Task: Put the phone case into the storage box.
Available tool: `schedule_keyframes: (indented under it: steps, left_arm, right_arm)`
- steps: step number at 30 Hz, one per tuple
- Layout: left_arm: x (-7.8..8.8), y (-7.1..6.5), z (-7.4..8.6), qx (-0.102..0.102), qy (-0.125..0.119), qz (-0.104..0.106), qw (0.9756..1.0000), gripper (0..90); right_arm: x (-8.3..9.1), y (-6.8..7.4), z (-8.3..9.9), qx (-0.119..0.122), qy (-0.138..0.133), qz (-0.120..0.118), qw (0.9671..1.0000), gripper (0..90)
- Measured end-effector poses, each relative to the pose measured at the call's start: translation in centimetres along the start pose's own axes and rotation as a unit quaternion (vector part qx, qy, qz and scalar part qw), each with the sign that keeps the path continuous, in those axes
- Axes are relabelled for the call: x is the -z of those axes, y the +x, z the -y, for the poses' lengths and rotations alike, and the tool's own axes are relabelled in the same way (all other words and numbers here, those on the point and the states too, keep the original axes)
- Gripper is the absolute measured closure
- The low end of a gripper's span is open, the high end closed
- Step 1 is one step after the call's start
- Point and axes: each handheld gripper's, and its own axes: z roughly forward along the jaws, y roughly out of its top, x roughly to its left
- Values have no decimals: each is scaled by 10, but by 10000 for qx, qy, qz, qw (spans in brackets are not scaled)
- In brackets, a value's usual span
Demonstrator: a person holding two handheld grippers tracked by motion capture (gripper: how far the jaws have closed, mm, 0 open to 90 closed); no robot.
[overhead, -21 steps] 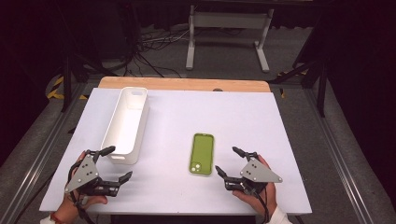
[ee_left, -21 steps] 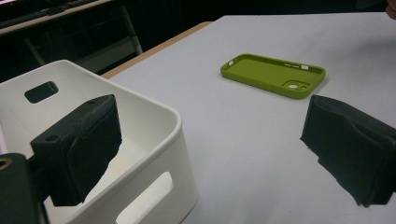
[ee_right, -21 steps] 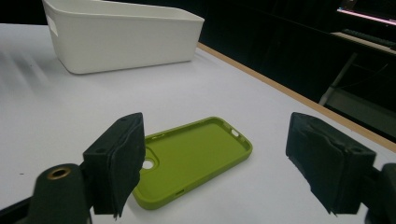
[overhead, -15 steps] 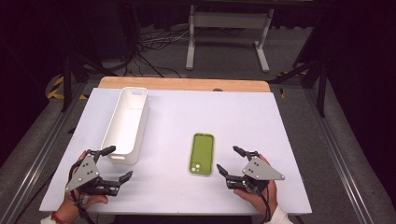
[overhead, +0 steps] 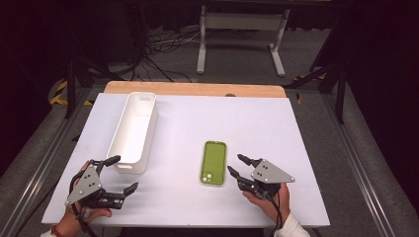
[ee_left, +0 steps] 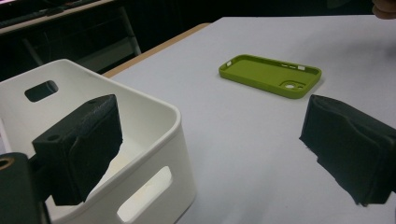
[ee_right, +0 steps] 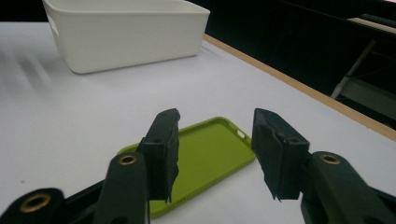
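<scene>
On the white tabletop (overhead: 188, 118) a long white bin (overhead: 133, 131) lies left of a green phone case (overhead: 214, 162), which sits flat just ahead of the half-open, empty right gripper (overhead: 235, 165), while the left gripper (overhead: 121, 174) gapes wide beside the bin's near end.

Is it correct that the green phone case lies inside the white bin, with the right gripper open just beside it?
Not quite. The green phone case lies flat on the white table, apart from the white bin, as the high view shows. The rest holds: the right gripper is open just beside the case.
</scene>
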Motion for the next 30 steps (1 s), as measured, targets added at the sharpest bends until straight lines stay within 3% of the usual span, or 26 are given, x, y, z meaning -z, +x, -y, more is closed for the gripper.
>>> schedule_keyframes:
  steps: [7,15,17,23,27,28,29,30]
  left_arm:
    - [0,0,1,96,-76,35,9999,64]
    - [0,0,2,137,-68,46,9999,66]
    - [0,0,2,136,-58,48,9999,68]
    - [-2,0,2,121,-92,72,9999,69]
    - [-2,0,4,193,-159,117,9996,68]
    - [-2,-1,4,241,-127,137,9995,68]
    - [-2,-1,4,204,-118,126,9996,64]
    - [-2,0,4,170,-117,132,9997,64]
  right_arm:
    - [-13,-2,-14,10,-56,-143,9999,635]
    - [-40,-6,-30,91,111,-445,9989,890]
    - [-45,-8,-32,113,132,-493,9986,900]
    - [-91,-26,-43,15,543,-814,9952,900]
    - [-124,-30,-43,78,981,-916,9909,900]
    - [-124,-30,-43,78,981,-916,9909,900]
    - [-139,-33,-39,132,1254,-938,9876,900]
    - [-139,-33,-39,132,1254,-938,9876,900]
